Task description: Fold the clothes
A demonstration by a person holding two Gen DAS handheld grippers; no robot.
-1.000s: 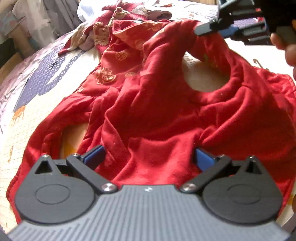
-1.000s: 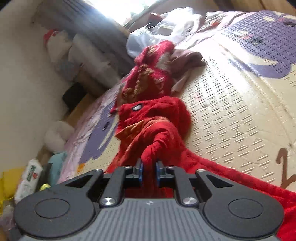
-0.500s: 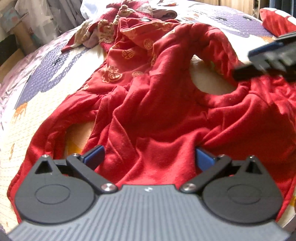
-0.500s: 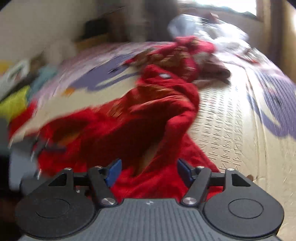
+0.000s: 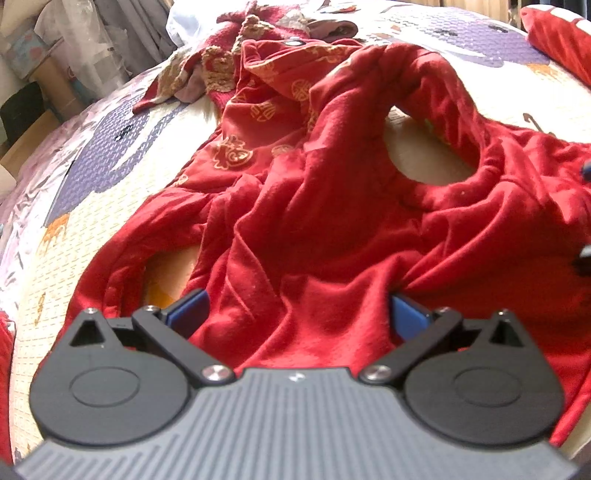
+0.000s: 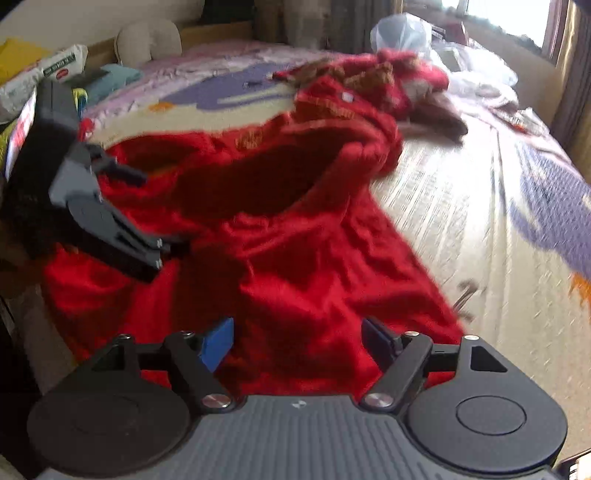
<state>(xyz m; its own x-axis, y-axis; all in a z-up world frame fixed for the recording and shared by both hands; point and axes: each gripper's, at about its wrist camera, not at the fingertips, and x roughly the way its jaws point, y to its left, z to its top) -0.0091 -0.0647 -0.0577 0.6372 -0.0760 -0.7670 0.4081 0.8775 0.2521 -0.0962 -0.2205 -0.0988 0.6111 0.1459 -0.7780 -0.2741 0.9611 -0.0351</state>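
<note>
A crumpled red garment [image 5: 332,229] lies spread on the patterned bed mat [image 5: 92,147], its gold-printed lining [image 5: 266,110] showing at the far side. My left gripper [image 5: 297,312] stands open low over the garment's near edge, with cloth lying between its blue pads [image 5: 188,308]. In the right wrist view the same garment [image 6: 295,251] fills the middle, and my right gripper [image 6: 297,341] hangs over its near right part. Its jaws are opening and loose cloth lies below them, not pinched. The left gripper [image 6: 157,218] shows at the left of that view.
A heap of other red and gold clothes [image 6: 388,74] lies at the far end of the mat, beside a clear plastic bag [image 6: 402,29]. Bare mat [image 6: 480,221] stretches to the right of the garment. Packets [image 6: 44,66] sit off the bed's left side.
My right gripper let go of the raised red fold, opened wide, rolled and swung away to the right. The fold now rests on the mat. The left gripper has not moved.
</note>
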